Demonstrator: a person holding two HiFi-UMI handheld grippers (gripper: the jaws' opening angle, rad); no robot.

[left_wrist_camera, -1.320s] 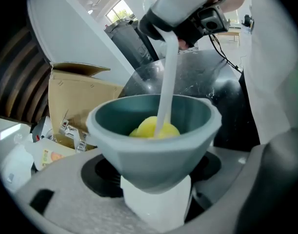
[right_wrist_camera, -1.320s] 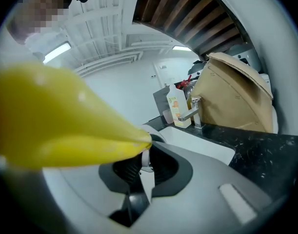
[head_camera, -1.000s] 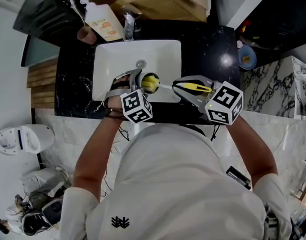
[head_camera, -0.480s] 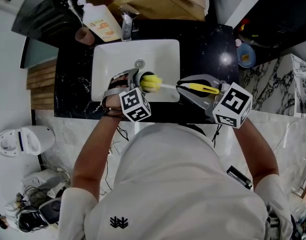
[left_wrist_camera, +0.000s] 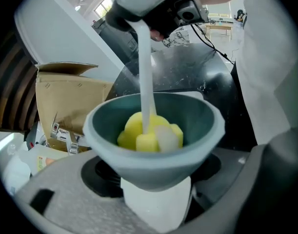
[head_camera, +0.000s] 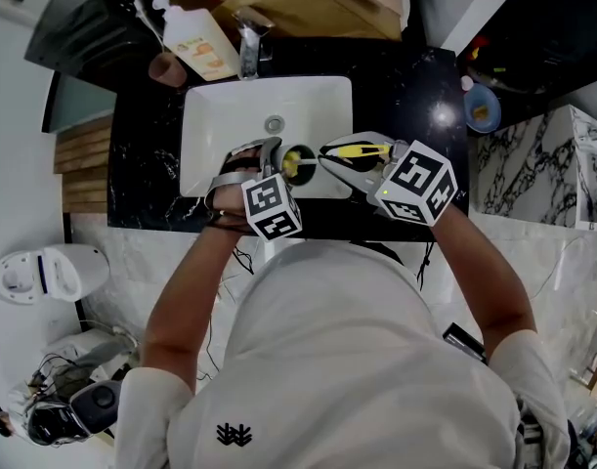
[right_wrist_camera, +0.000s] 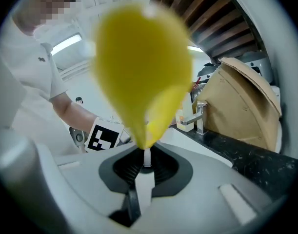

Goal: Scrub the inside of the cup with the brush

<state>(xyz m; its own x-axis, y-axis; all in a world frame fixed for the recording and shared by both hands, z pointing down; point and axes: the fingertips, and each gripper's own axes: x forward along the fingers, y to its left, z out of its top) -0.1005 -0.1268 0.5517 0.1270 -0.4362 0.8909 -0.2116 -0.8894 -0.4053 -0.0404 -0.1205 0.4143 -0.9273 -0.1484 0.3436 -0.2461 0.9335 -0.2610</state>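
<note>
Holding the teal cup [left_wrist_camera: 153,167] in the left gripper [head_camera: 278,160], jaws spread wide and pressed on its sides, over the near part of the white sink [head_camera: 220,115]. Pinching the brush [head_camera: 359,150] by its yellow handle in the right gripper [head_camera: 329,154], jaws closed right down on it, just right of the cup. Poking the white stem in from the right, yellow sponge head [left_wrist_camera: 149,133] down inside the cup. Faucet [head_camera: 249,52] at the far edge, black speckled counter [head_camera: 405,96] all round.
</note>
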